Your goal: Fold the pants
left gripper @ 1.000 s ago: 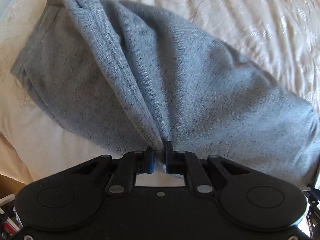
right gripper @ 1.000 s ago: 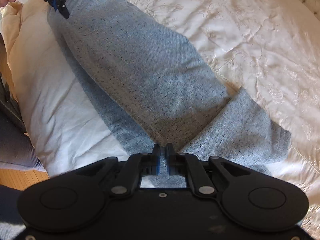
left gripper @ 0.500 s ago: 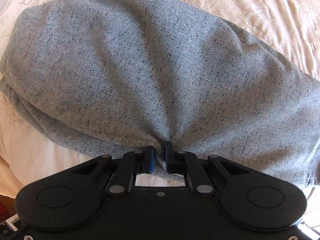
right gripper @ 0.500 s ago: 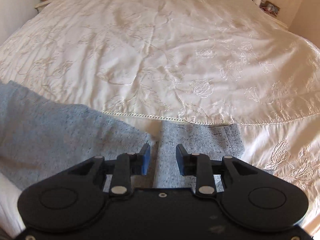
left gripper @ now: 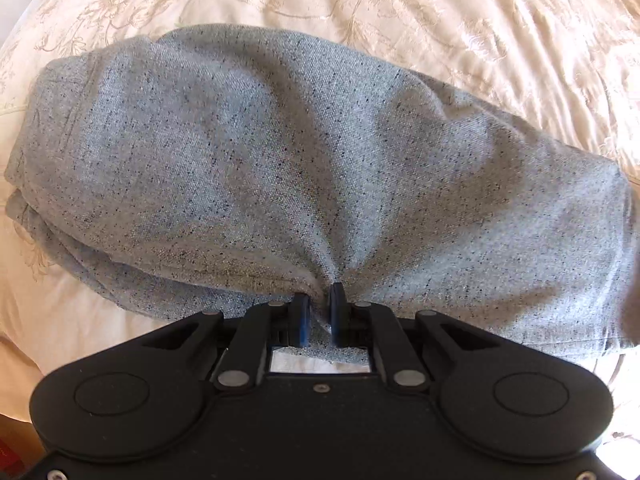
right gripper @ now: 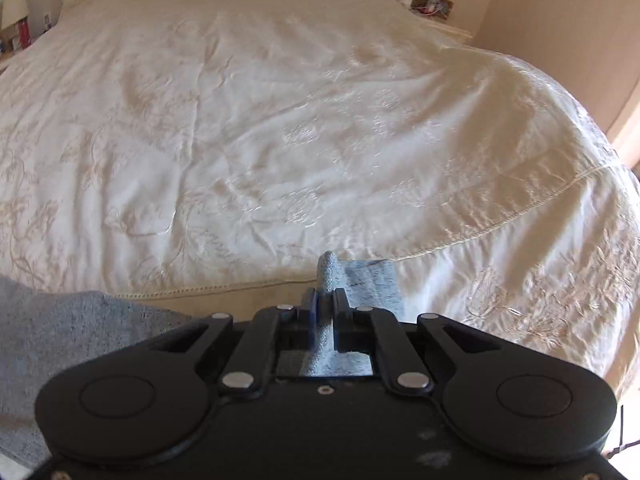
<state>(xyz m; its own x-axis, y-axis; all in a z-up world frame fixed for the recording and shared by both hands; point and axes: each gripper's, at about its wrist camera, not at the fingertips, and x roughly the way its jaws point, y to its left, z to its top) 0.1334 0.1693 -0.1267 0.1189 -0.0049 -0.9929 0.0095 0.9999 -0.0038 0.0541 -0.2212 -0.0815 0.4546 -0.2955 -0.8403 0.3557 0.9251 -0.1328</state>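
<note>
The grey speckled pants [left gripper: 304,168] lie bunched and doubled over on the cream bedspread, filling the left wrist view. My left gripper [left gripper: 319,308] is shut on a pinch of the pants' near edge. In the right wrist view my right gripper [right gripper: 325,304] is shut on a fold of the pants [right gripper: 362,282], which sticks up between the fingers. More of the grey fabric [right gripper: 60,328] shows at the lower left of that view.
The cream embroidered bedspread [right gripper: 280,120] stretches far ahead, with a stitched hem [right gripper: 520,212] curving at the right. Nightstands with small items stand at the far left [right gripper: 20,32] and far right [right gripper: 432,4]. A wall [right gripper: 560,20] is at the right.
The left gripper lowered the pants from hanging to lying doubled on the bed. The right gripper let go, opened, then shut on a new fold at the pants' edge.
</note>
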